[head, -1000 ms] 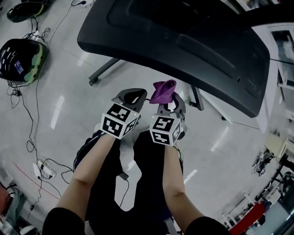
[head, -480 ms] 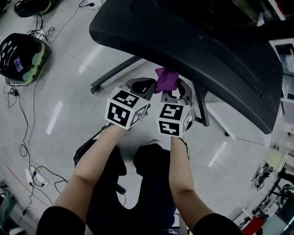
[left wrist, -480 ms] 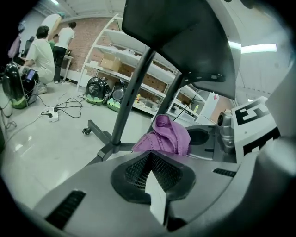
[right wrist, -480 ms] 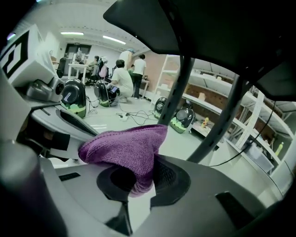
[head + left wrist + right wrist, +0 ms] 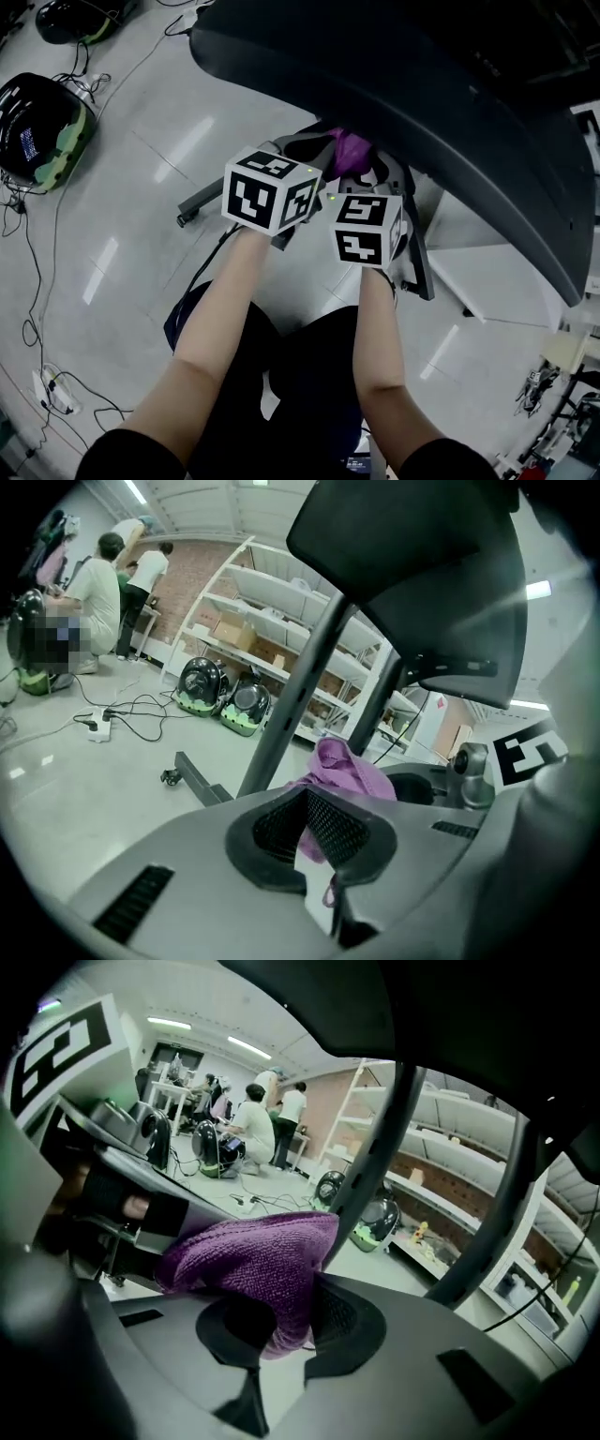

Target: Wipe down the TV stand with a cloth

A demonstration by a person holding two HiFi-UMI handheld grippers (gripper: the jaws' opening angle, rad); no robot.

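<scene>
1. Head view: left gripper (image 5: 305,150) and right gripper (image 5: 375,176) are held side by side, their marker cubes nearly touching, under the lower edge of a large dark screen (image 5: 422,84). A purple cloth (image 5: 350,150) shows between the two gripper tips. One foot of the TV stand (image 5: 201,199) lies on the pale floor (image 5: 141,234). A helmet (image 5: 42,127) sits well apart at the left.
2. Left gripper view: left gripper (image 5: 305,829) has its jaws drawn together, only a thin slit between the pads, and grasps nothing. The cloth (image 5: 349,766) lies just beyond its tips, near the slanted post of the TV stand (image 5: 292,700). Shelving (image 5: 272,639) and people (image 5: 98,588) stand behind.
3. Right gripper view: right gripper (image 5: 281,1324) is clamped on the cloth (image 5: 253,1255), which bunches above the pads beside the stand's post (image 5: 375,1162).
</scene>
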